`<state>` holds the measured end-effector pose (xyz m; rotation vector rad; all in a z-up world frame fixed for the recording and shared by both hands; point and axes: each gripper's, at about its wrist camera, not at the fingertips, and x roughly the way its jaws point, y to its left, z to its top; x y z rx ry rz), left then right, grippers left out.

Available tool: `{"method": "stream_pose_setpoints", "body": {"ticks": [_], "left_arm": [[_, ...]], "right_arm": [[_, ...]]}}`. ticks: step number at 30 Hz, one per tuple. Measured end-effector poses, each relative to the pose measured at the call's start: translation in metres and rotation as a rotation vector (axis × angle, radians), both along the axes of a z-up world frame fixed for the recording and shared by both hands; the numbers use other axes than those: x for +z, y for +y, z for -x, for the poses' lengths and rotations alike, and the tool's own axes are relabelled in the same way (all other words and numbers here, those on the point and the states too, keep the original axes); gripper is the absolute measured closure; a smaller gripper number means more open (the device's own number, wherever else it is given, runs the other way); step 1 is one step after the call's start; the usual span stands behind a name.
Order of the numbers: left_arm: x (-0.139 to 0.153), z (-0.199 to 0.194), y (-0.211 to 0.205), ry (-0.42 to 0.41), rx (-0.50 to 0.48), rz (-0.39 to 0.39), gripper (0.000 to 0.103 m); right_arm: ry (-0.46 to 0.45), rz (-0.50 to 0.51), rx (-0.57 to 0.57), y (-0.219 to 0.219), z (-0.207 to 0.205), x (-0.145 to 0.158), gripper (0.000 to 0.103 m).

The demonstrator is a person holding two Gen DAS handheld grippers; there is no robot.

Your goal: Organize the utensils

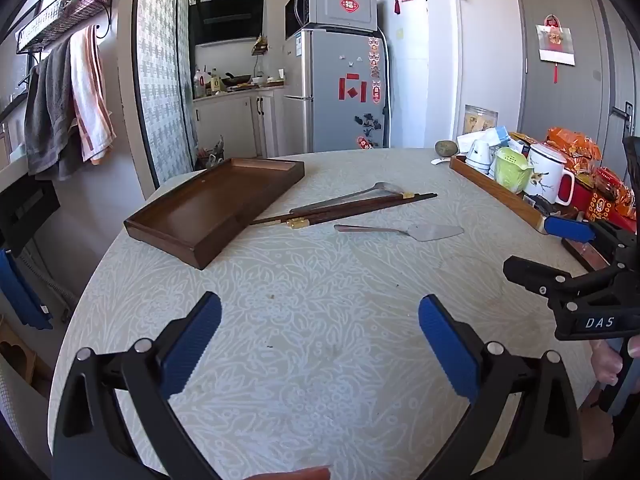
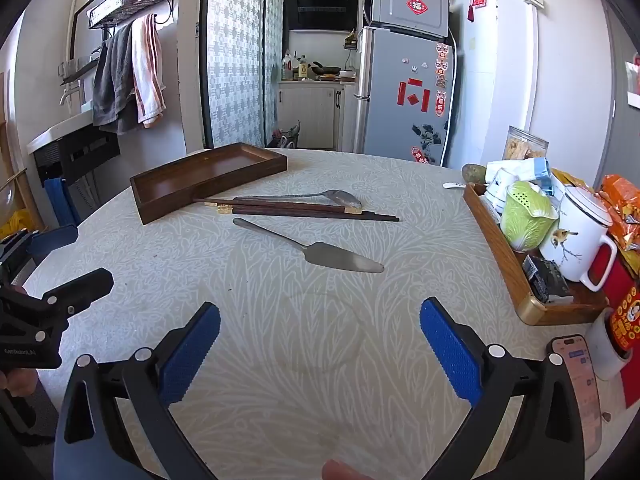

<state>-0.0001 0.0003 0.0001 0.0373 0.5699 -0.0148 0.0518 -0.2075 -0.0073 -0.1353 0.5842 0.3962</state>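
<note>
- We see a round table (image 1: 280,320) covered with a pale cloth printed with white leaves; everything else stands or lies on it.
- A dark brown rectangular wooden tray (image 1: 212,208) with a low rim sits toward the far left of the table, holding nothing that we can see.
- A lighter wooden tray with a gold-coloured corner (image 2: 532,308) lies along the right edge, crowded with a white lidded mug with a bird print (image 2: 576,240) and a green cabbage-shaped cup (image 2: 524,220).
- Our left gripper (image 1: 320,344) hovers low over the near part of the cloth, its blue ribbed pads spread wide with only bare cloth between them.
- Our right gripper (image 2: 320,344) hangs the same way, jaws fully apart and gripping nothing; in the left wrist view it shows at the right edge.
- A pair of dark wooden chopsticks with gold bands (image 2: 296,210) lies just beside the dark tray's near right side, the sticks set together and pointing right.
- A flat silver metal cake server with a pointed blade (image 2: 320,252) lies alone on the cloth, nearer to us than the chopsticks.
- A silver metal spoon (image 2: 312,197) rests behind the chopsticks, its bowl at their right end.
- A phone with a lit screen (image 2: 580,384) lies at the table's near right edge.
</note>
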Motion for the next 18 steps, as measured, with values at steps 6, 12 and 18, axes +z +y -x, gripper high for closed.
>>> {"method": "stream_pose_setpoints", "body": {"ticks": [6, 12, 18], "left_arm": [[0.0, 0.0, -0.001, 0.002, 0.001, -0.006, 0.002], [0.002, 0.009, -0.009, -0.085, 0.022, -0.07, 0.002], [0.006, -0.003, -0.002, 0.073, 0.016, -0.035, 0.002]], "right_arm": [[0.002, 0.004, -0.003, 0.0, 0.0, 0.0, 0.002], [0.022, -0.004, -0.006, -0.003, -0.004, -0.002, 0.002], [0.018, 0.009, 0.02, -0.003, 0.001, 0.007, 0.002]]}}
